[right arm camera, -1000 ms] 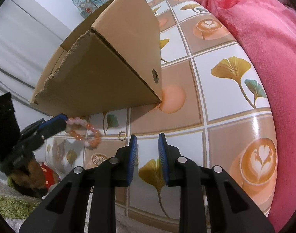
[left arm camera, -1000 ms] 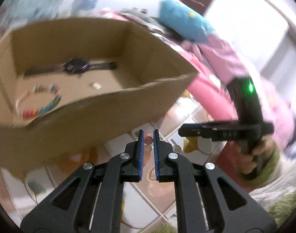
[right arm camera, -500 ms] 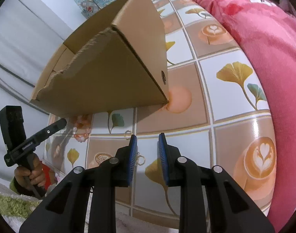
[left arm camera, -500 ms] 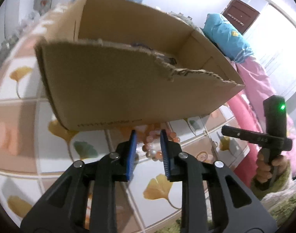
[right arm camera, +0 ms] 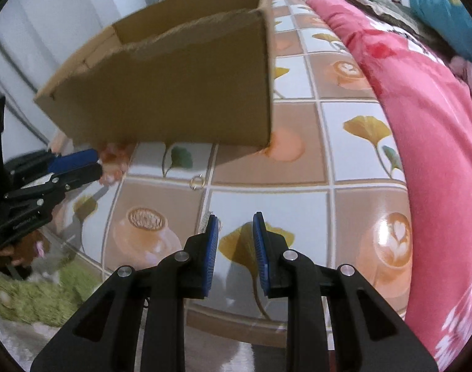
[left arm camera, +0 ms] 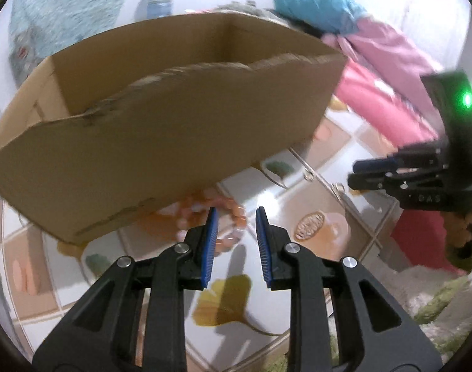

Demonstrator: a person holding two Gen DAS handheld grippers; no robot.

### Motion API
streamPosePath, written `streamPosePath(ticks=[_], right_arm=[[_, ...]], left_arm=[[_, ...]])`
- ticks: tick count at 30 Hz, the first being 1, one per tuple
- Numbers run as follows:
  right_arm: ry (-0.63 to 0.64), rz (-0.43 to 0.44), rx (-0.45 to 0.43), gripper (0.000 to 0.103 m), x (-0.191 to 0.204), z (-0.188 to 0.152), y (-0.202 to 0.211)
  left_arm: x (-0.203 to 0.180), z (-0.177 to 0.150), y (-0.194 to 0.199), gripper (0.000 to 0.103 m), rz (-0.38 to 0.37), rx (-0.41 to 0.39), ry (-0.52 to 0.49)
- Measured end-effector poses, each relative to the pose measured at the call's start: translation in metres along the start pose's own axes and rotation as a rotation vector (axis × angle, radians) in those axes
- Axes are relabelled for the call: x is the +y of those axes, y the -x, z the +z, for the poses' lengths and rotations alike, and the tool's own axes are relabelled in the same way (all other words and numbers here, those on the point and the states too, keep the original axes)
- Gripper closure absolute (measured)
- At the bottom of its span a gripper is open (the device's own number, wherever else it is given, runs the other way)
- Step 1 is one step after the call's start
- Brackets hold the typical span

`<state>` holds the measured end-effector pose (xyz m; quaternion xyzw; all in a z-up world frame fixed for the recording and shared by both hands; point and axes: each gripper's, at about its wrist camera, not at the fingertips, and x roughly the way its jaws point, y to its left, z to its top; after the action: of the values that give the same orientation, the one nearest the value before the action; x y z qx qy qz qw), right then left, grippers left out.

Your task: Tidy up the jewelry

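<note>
Corrugated cardboard box (right arm camera: 180, 83), torn rim, stands on glossy tile-patterned surface (right arm camera: 353, 142). Round-beaded pink bracelet (left arm camera: 223, 217) lies against box base. Left gripper (left arm camera: 236, 217) and right gripper (right arm camera: 234, 226) jaws parted, empty. Small metal ring (right arm camera: 197, 182) near box

Setting: I am working in a home bedroom. Pink quilt (right arm camera: 421, 130) fills the right of my right-wrist frame, blue pillow (left arm camera: 310, 3) upper right in the left-wrist frame. Surface is a ginkgo-and-latte print tablecloth (right arm camera: 360, 167); green shaggy rug (right arm camera: 28, 294) lower left.
</note>
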<state>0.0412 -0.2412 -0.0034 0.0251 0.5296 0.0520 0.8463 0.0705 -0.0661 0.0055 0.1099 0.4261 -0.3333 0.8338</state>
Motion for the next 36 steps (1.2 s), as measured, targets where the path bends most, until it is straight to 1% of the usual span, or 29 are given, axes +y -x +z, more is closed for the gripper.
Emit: streamPosePath(ticks=[4,7,10,15,19,21,23,29,31,36], right_arm=[[0.069,-0.051,-0.001,0.081,0.012,0.001,-0.006],[0.087,-0.051,-0.005,0.087,0.018,0.003,-0.009],[0.118,-0.056,-0.013,0.089,0.025,0.005,-0.011],[0.140,-0.013,-0.028,0.089,0.040,0.012,-0.015],[0.168,0.047,-0.034,0.089,0.059,0.015,-0.020],[0.179,0.046,-0.041,0.089,0.063,0.016,-0.020],[0.166,0.042,-0.045,0.089,0.059,0.017,-0.018],[0.072,0.037,-0.052,0.089,0.037,0.016,-0.006],[0.048,0.036,-0.063,0.089,0.037,0.017,-0.003],[-0.008,0.044,-0.055,0.089,0.020,0.016,-0.006]], left_arm=[[-0.017,-0.001,-0.005,0.079,-0.019,0.008,-0.055],[-0.021,-0.002,-0.006,0.079,-0.016,0.013,-0.076],[-0.022,-0.003,-0.007,0.079,-0.010,0.014,-0.079],[-0.020,-0.004,-0.007,0.078,0.002,0.017,-0.060],[-0.016,-0.006,-0.006,0.078,0.010,0.020,-0.051],[-0.016,-0.006,-0.005,0.078,0.016,0.020,-0.053],[-0.016,-0.007,-0.005,0.078,0.017,0.021,-0.055],[-0.021,-0.006,-0.008,0.078,-0.002,0.020,-0.078],[-0.024,-0.006,-0.009,0.078,-0.011,0.018,-0.088],[-0.035,-0.003,-0.014,0.078,-0.036,0.016,-0.129]])
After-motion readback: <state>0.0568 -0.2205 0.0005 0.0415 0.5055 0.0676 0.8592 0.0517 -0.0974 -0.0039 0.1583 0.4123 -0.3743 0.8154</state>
